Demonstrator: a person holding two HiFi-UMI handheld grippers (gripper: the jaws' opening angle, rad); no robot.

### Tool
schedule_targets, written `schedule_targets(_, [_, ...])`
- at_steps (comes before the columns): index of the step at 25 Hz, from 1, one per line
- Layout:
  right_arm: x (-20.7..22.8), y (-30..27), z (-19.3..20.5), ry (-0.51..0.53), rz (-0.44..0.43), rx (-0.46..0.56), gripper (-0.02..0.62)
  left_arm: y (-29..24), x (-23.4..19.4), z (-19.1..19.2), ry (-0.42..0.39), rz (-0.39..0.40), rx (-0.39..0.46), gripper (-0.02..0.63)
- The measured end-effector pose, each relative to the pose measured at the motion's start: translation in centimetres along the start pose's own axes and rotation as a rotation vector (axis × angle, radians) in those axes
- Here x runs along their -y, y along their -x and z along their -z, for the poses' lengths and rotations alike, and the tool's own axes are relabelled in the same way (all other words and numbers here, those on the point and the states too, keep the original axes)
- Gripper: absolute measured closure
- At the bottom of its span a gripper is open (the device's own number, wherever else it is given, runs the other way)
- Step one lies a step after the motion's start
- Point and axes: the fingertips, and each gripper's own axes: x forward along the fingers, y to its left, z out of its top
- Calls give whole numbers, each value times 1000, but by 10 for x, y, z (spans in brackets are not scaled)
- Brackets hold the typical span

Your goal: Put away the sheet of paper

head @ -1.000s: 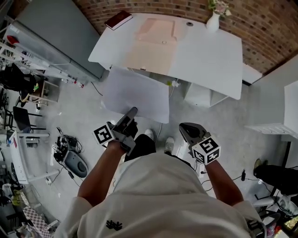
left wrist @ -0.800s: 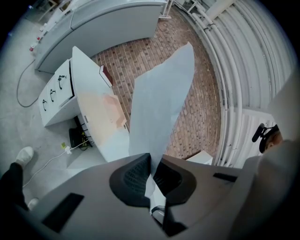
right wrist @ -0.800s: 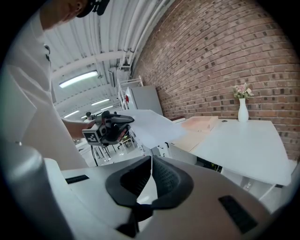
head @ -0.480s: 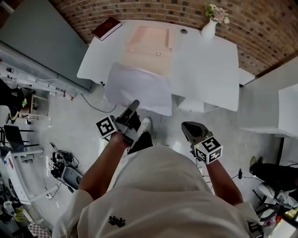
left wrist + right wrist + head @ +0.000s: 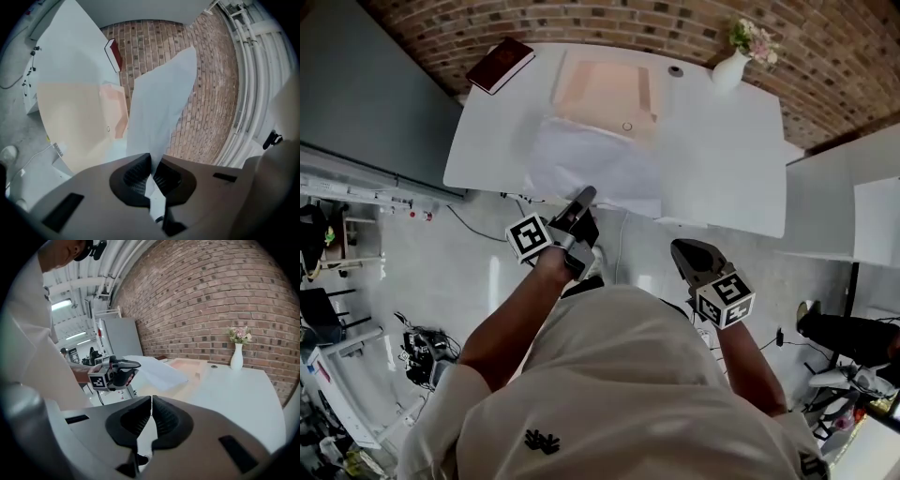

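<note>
Left gripper [image 5: 584,197] clamps near edge of sheet of paper [image 5: 598,161]. Sheet stretches straight ahead from jaws, over white table [image 5: 722,131], far edge reaching peach folder [image 5: 605,89]. Right gripper [image 5: 682,251] off to side, short of table, jaws together, nothing between.

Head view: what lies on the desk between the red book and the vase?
In the head view, a pale pink folder and a small round dark fitting lie between the red book and the vase; the rest is bare desk.
</note>
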Motion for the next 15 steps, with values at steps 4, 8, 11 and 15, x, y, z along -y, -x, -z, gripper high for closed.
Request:
schedule_targets(4, [2, -24, -11, -19, 53, -1, 563, -17, -24, -29, 26, -9, -34, 583])
schedule_targets(8, [9, -33, -21, -22, 76, -14, 563, -34, -43, -49, 54, -18, -39, 583])
schedule_targets(11, [24, -38, -33, -27, 87, -17, 563, -48, -61, -59, 61, -54, -35, 583])
schedule_targets(15, [48, -52, -41, -11, 73, -32, 563, -68, -89, -69, 73, -122, -32, 583])
